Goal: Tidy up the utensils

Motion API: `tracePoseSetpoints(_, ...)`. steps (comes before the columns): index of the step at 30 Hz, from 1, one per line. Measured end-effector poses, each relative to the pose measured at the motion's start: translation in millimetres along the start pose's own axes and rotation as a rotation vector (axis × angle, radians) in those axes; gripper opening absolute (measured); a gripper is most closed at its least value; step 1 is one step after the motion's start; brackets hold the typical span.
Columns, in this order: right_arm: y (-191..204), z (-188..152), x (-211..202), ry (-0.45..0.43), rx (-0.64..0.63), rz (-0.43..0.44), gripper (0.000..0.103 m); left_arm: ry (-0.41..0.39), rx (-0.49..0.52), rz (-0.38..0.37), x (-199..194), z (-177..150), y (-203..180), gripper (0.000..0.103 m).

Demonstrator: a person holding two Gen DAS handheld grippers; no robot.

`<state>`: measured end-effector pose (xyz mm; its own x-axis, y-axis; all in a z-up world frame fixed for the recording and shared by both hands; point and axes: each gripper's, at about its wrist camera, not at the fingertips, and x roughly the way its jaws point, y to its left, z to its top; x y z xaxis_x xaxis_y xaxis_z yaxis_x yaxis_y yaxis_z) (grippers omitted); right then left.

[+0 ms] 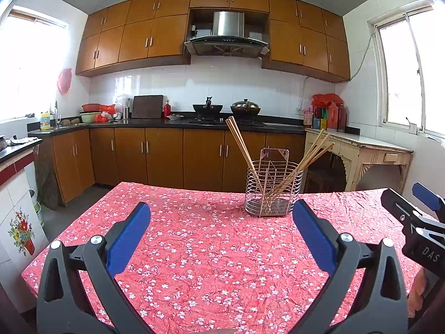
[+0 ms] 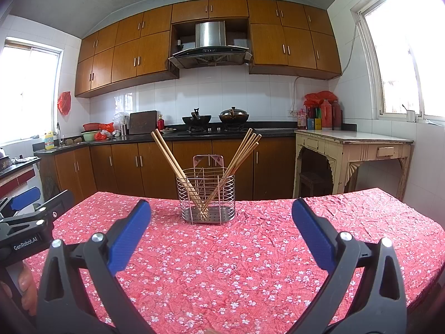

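Left wrist view: the left tongs (image 1: 221,224) are held wide apart and empty above the desk (image 1: 194,250). The rack (image 1: 273,192) is seen ahead, to their right, well apart, with chopsticks (image 1: 241,147) leaned outward in two bunches, probably sorted by compartment.

Right wrist view: the right tongs (image 2: 221,222) are likewise spread and empty. The rack (image 2: 206,199) is seen ahead, slightly left of centre, untouched.
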<state>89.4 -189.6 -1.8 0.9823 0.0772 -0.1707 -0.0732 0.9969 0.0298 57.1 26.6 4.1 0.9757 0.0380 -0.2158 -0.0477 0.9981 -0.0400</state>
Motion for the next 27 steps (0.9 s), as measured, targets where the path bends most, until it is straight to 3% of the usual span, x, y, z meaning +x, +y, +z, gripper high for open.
tracePoseSetpoints(27, 0.6, 0.1, 0.9, 0.0, 0.002, 0.0, 0.099, 0.004, -0.002, -0.009, 1.3, -2.9, -4.2, 0.101)
